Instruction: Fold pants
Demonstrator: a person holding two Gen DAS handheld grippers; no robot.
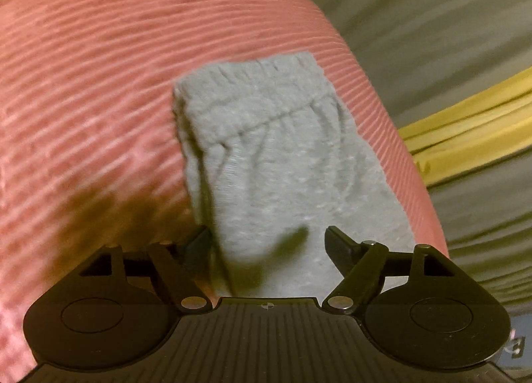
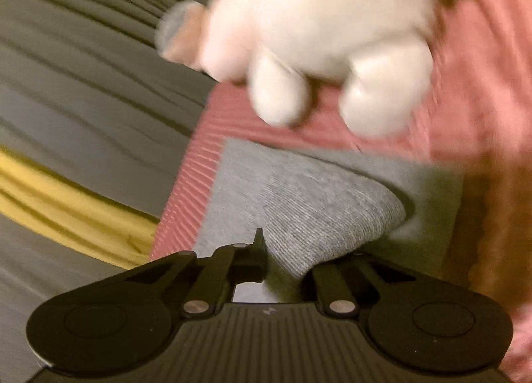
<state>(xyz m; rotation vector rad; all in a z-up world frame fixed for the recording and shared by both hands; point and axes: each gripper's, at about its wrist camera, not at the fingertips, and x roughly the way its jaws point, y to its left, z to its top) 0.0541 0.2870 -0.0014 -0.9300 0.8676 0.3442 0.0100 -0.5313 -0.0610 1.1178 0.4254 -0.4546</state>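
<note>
The grey knit pants (image 1: 282,157) lie folded into a narrow stack on a pink ribbed blanket (image 1: 99,67), elastic waistband at the far end. My left gripper (image 1: 266,240) hovers at the stack's near end, open, its fingers apart on either side of the cloth's left part and not pressing it. In the right wrist view the pants (image 2: 316,203) show a raised fold that runs back into my right gripper (image 2: 292,250). That gripper is shut on the fold, and the cloth hides its right finger.
A white and pink plush toy (image 2: 332,34) sits on the pink blanket (image 2: 482,83) just beyond the pants. The blanket's edge runs close beside the pants. Past it lie a grey-green sheet (image 1: 432,17) and a yellow cloth (image 1: 465,117).
</note>
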